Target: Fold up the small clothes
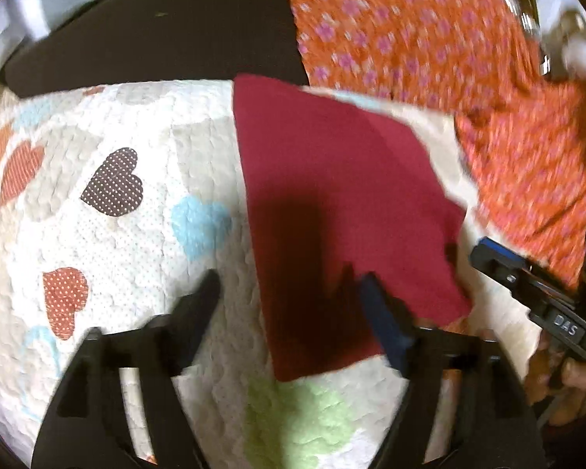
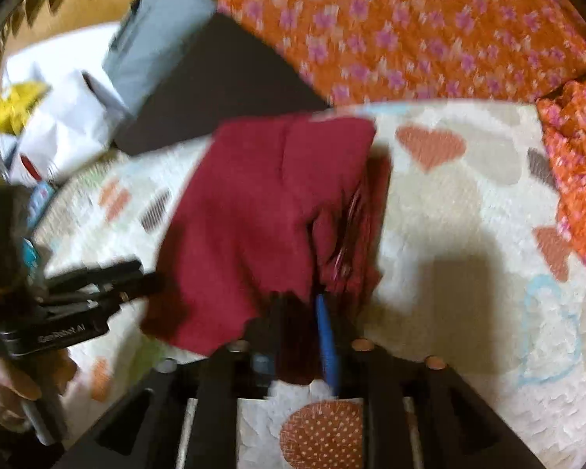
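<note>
A dark red cloth [image 1: 332,203] lies folded on the heart-print quilt [image 1: 129,234]. Left tool [image 1: 289,293] gapes wide, empty; right tool [image 2: 301,312] half-open, cloth hem between its fingers, grip unclear.

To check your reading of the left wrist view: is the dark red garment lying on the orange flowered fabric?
No: the dark red garment lies on the white heart-patterned quilt, with the orange flowered fabric beyond it.

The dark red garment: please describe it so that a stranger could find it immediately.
Find the white quilt printed with coloured hearts. The dark red garment lies folded on it, just beyond the two grippers. It is plain, with no pattern, unlike the orange flowered cloth behind it.
</note>
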A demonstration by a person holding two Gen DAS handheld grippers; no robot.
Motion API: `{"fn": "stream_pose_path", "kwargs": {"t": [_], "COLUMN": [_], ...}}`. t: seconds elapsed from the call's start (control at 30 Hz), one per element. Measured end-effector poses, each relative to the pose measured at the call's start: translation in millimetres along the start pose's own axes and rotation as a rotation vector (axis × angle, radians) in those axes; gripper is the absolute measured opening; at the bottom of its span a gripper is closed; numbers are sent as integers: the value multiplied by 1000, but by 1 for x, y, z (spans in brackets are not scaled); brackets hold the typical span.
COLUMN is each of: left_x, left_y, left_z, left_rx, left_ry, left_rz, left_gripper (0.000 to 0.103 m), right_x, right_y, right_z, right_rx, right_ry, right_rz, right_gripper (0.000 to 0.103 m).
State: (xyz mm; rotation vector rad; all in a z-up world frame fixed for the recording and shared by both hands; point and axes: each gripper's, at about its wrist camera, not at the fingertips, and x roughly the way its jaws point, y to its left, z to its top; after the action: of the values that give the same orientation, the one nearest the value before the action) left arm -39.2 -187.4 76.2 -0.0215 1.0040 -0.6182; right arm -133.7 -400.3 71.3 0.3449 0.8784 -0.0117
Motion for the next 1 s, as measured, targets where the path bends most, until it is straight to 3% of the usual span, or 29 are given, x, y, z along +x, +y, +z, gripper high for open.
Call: {"fn": "stream_pose_path", "kwargs": {"t": [0.07, 0.1, 0.3, 0.5, 0.53, 0.6, 0.7, 0.83, 0.9, 1.0], "left_x": [-1, 2, 48, 68, 69, 68, 49, -1, -29, -49], "left_y": [8, 12, 33, 33, 28, 18, 6, -4, -11, -13], "left_z": [7, 10, 19, 25, 24, 23, 21, 4, -21, -63], "left_rx": [-53, -84, -247, -303, -286, -229, -164, -108, -79, -115], "left_ry": [-11, -4, 86, 39, 26, 23, 26, 49, 64, 123], "left_rz": [-41, -56, -134, -199, -204, -208, -185, -175, -144, -113], "left_gripper": [80, 80, 80, 80, 80, 67, 55, 53, 53, 53], "right_x": [-6, -4, 62, 98, 98, 96, 82, 44, 22, 5], "right_y": [-10, -16, -41, -54, -55, -53, -42, -18, 0, 21], "right_z": [9, 16, 28, 27, 27, 27, 30, 26, 13, -21], "right_rx": [54, 90, 202, 285, 292, 294, 255, 197, 163, 134], "right_ry": [-50, -60, 101, 99, 89, 85, 80, 76, 83, 117], "right_rz": [21, 31, 101, 205, 217, 236, 220, 261, 291, 317], "right_gripper": [61, 63, 64, 71, 71, 55, 42, 40, 40, 40]}}
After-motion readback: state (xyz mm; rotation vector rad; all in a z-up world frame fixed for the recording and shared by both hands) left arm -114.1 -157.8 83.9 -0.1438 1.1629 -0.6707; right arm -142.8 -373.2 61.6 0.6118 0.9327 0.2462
